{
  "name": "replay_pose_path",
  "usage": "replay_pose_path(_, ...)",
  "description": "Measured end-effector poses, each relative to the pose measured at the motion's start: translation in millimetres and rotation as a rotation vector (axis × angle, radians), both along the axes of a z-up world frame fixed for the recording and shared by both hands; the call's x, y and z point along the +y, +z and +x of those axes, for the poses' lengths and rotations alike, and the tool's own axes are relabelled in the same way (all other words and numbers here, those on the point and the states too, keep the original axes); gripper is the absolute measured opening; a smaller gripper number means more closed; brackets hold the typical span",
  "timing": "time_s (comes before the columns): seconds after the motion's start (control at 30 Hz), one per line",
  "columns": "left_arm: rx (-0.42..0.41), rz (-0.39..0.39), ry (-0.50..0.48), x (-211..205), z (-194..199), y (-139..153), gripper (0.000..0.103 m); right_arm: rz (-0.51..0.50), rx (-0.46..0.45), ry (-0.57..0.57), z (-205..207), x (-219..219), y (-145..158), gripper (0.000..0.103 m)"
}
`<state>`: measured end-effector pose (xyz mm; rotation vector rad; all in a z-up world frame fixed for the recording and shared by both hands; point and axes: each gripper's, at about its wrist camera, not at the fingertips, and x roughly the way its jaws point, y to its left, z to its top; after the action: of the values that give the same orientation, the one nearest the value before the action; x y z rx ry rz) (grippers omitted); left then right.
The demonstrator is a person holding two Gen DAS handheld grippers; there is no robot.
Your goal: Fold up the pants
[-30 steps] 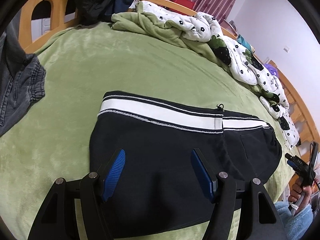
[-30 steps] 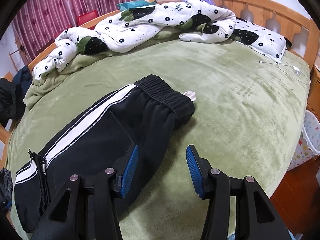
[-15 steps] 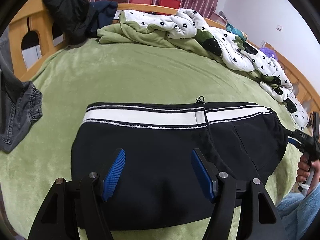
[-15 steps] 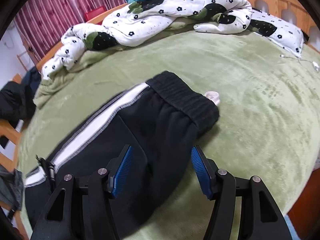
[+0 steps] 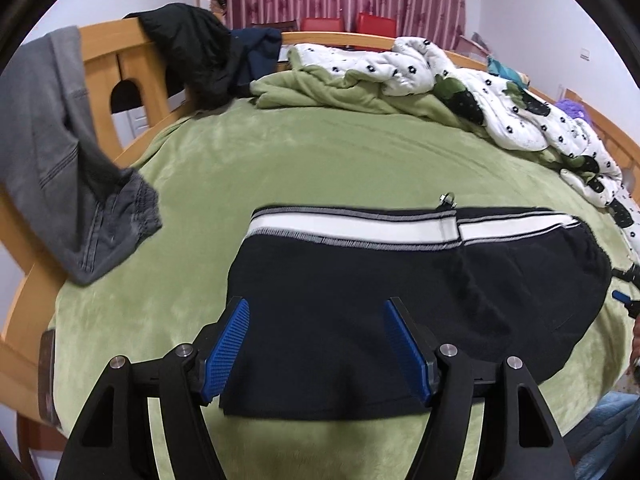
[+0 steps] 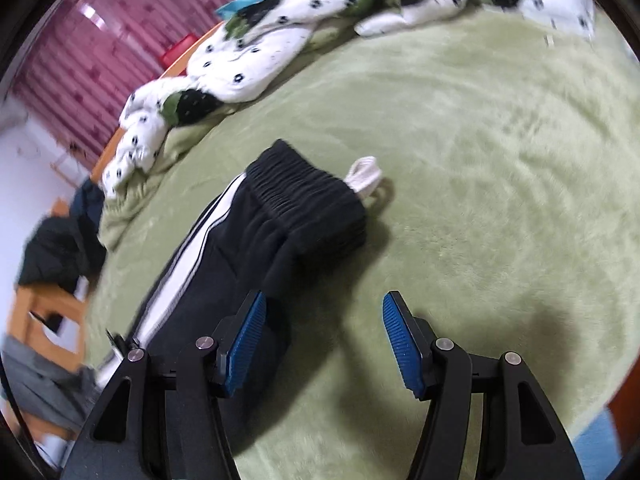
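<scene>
Black pants (image 5: 400, 288) with a white side stripe lie folded flat on the green bed cover (image 5: 280, 160). My left gripper (image 5: 316, 320) is open and empty, hovering over the pants' near edge. In the right wrist view the pants (image 6: 248, 248) end in a ribbed waistband (image 6: 312, 196) with a white drawstring loop (image 6: 366, 174) beside it. My right gripper (image 6: 324, 316) is open and empty above the cover, its left finger over the pants' edge. The right gripper's tip shows at the far right of the left wrist view (image 5: 626, 292).
Grey jeans (image 5: 68, 168) hang over the wooden bed frame (image 5: 132, 72) at left. Dark jackets (image 5: 200, 48) drape the footboard. A rumpled white flowered quilt (image 5: 480, 92) and green blanket (image 5: 332, 92) run along the far side. The bed edge is just below both grippers.
Both grippers stayed open. The left view tilted up and drew back a little. The right gripper swung right, off the pants toward the bare cover, with motion blur.
</scene>
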<state>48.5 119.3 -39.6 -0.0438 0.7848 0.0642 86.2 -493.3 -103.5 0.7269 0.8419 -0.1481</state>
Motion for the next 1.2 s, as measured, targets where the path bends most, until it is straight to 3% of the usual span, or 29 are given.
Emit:
replay_pose_path(0.17, 0.017, -0.004, 0.027, -9, 4, -27, 0.068, 0.125, -0.038, 0.014, 36, -8, -17, 0.064)
replay_pose_path(0.27, 0.040, -0.026, 0.042, -14, 16, -42, 0.068, 0.113, -0.001, 0.003, 61, -7, -28, 0.069)
replay_pose_path(0.3, 0.042, -0.026, 0.059, -14, 19, -47, 0.068, 0.063, -0.003, 0.004, 66, -3, -26, 0.056)
replay_pose_path(0.33, 0.039, -0.020, 0.075, -16, 20, -50, 0.068, 0.019, -0.023, 0.006, 66, -1, -20, 0.051)
replay_pose_path(0.37, 0.027, -0.021, 0.093, -15, 21, -51, 0.068, -0.052, -0.086, 0.034, 63, 4, -4, 0.041)
replay_pose_path(0.43, -0.015, -0.056, 0.111, -11, 19, -49, 0.068, -0.119, -0.232, 0.134, 55, 12, 32, 0.037)
replay_pose_path(0.47, -0.025, -0.076, 0.115, -9, 20, -48, 0.068, -0.143, -0.255, 0.166, 54, 14, 41, 0.037)
replay_pose_path(0.57, 0.001, -0.106, 0.128, -1, 24, -50, 0.068, -0.225, -0.154, 0.203, 64, 9, 34, 0.047)
replay_pose_path(0.6, 0.009, -0.109, 0.130, 2, 24, -51, 0.068, -0.225, -0.048, 0.206, 73, 3, 21, 0.053)
replay_pose_path(0.67, 0.029, -0.117, 0.133, 12, 22, -53, 0.068, -0.188, 0.100, 0.214, 79, -9, 3, 0.054)
replay_pose_path(0.7, 0.030, -0.133, 0.144, 19, 18, -53, 0.068, -0.169, 0.112, 0.211, 77, -13, 0, 0.054)
replay_pose_path(0.8, 0.038, -0.221, 0.148, 41, 9, -57, 0.068, -0.153, 0.110, 0.177, 58, -15, 12, 0.054)
replay_pose_path(0.93, 0.088, -0.333, 0.182, 75, -2, -76, 0.068, -0.399, 0.048, 0.061, 24, 4, 48, 0.054)
replay_pose_path(1.07, 0.158, -0.492, 0.169, 89, -2, -101, 0.068, -0.426, 0.002, 0.054, 17, 23, 57, 0.054)
replay_pose_path(1.2, 0.192, -0.530, 0.116, 77, 4, -124, 0.070, -0.506, 0.004, 0.095, 25, 52, 55, 0.054)
